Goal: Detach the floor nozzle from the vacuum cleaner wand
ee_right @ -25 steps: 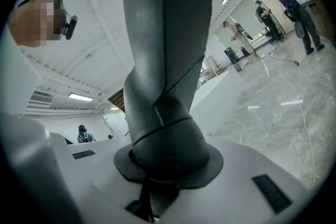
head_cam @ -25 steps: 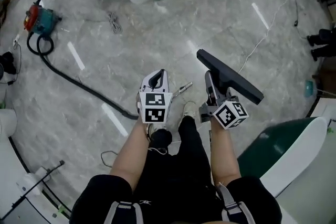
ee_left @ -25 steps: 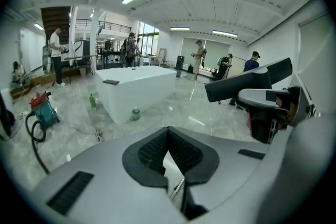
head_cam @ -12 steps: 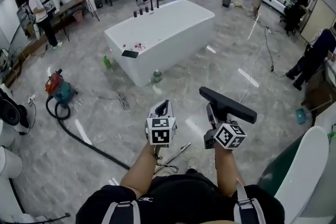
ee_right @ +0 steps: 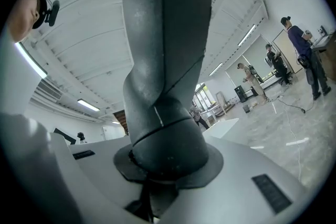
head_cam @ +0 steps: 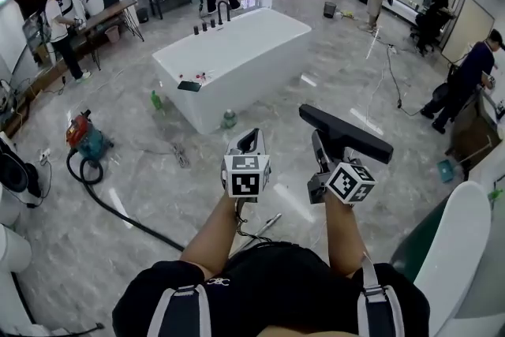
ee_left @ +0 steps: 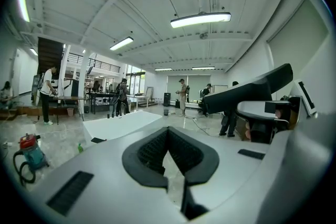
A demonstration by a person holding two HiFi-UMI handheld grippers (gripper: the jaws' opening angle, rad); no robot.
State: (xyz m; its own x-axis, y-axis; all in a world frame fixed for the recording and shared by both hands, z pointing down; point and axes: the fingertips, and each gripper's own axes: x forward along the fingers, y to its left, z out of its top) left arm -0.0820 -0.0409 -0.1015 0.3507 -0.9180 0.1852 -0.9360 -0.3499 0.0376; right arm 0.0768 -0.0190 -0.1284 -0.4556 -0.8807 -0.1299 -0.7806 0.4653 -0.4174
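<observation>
– Grey marble floor (head_cam: 331, 83) fills this open hall, with a long white block (head_cam: 237, 59) standing mid-room. Where is the nozzle?

– Up off the floor. The right gripper (head_cam: 321, 146) pinches the dark grey plastic floor nozzle (head_cam: 345, 132) by its round neck, which runs out along the jaws. The flat bar sits past the fingertips, its long axis crossing the gripper from upper left to lower right in the head view.

– And the wand?

– A thin silver tube (head_cam: 267, 226), which looks to be the wand, lies on the floor close to the person's body, well apart from the nozzle. So I judge it already detached.

– The other hand?

– The left gripper (head_cam: 250, 140) is pressed together on nothing, level beside the right. It hangs nearer the tube; the nozzle lies to its right, so any setting down falls to the right hand
</observation>
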